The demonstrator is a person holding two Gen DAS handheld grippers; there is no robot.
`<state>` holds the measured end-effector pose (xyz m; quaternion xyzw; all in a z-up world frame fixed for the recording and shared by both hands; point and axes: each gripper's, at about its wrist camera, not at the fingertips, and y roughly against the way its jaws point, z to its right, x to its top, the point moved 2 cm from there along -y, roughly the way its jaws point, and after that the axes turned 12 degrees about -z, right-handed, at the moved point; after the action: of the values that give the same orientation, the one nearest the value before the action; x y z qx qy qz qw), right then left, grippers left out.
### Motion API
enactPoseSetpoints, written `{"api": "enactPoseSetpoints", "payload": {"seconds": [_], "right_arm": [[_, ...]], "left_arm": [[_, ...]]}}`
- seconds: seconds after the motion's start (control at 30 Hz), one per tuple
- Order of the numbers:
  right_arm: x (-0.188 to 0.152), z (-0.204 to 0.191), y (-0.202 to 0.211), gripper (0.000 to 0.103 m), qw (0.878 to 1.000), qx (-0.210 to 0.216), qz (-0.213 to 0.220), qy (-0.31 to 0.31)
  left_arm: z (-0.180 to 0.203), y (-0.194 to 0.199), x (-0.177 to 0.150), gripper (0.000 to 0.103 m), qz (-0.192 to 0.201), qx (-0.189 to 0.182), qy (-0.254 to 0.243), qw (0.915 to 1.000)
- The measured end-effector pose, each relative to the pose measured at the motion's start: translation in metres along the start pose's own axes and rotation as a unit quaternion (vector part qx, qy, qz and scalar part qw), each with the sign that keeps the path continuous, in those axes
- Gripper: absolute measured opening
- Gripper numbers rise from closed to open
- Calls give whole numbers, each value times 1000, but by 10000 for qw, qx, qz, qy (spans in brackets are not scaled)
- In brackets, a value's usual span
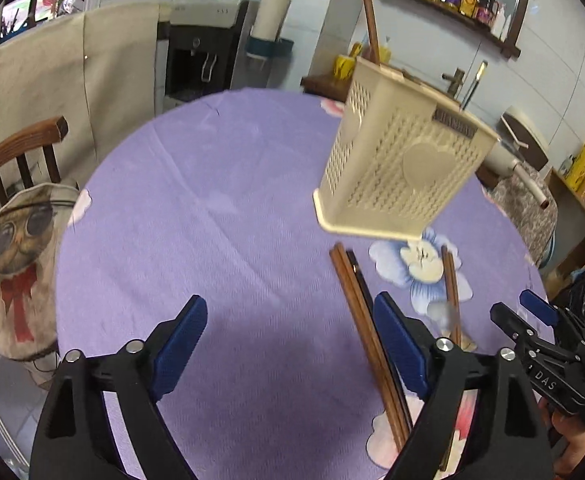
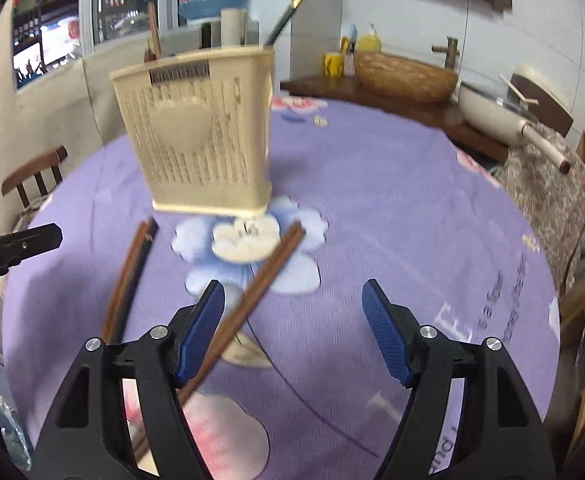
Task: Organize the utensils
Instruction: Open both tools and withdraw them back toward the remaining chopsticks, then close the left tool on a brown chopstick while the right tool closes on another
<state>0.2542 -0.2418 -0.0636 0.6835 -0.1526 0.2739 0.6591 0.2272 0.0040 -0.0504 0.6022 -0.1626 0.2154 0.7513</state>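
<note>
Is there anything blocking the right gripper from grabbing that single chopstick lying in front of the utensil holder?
Nothing visible blocks it. The right gripper is open, and the single chopstick lies bare on the purple tablecloth, passing just beside the left finger. The utensil holder stands beyond the chopstick's far end, not over it.

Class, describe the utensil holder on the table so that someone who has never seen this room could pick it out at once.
Start at the round table with the purple cloth. Near its middle, just beyond the printed blue flower, stands the utensil holder. It is the only upright thing there: a cream perforated plastic box with a raised heart on its side, while the brown chopsticks lie flat in front of it.
</note>
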Motion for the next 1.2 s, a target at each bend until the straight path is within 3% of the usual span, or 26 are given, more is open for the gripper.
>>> {"api": "enactPoseSetpoints", "payload": {"seconds": [0.37,0.83,0.93,1.07,1.2], "right_arm": [[-21,-16,-24,71,9989,70,-465,51],[-15,-16,-28,71,9976,-91,-681,120],[-15,-11,-31,71,9971,68,-754,4],[-13,-13,-33,70,9969,29,-777,68],[-10,-10,-38,69,9969,53,-788,9]], "left_arm": [[23,-18,-17,74,-292,61,-392,9988],[35,-31,-25,73,-511,141,-537,9971],[36,-33,-25,73,-535,156,-560,9969],[40,-36,-26,65,-599,189,-616,9961],[44,-38,-25,63,-597,226,-645,9959]]}}
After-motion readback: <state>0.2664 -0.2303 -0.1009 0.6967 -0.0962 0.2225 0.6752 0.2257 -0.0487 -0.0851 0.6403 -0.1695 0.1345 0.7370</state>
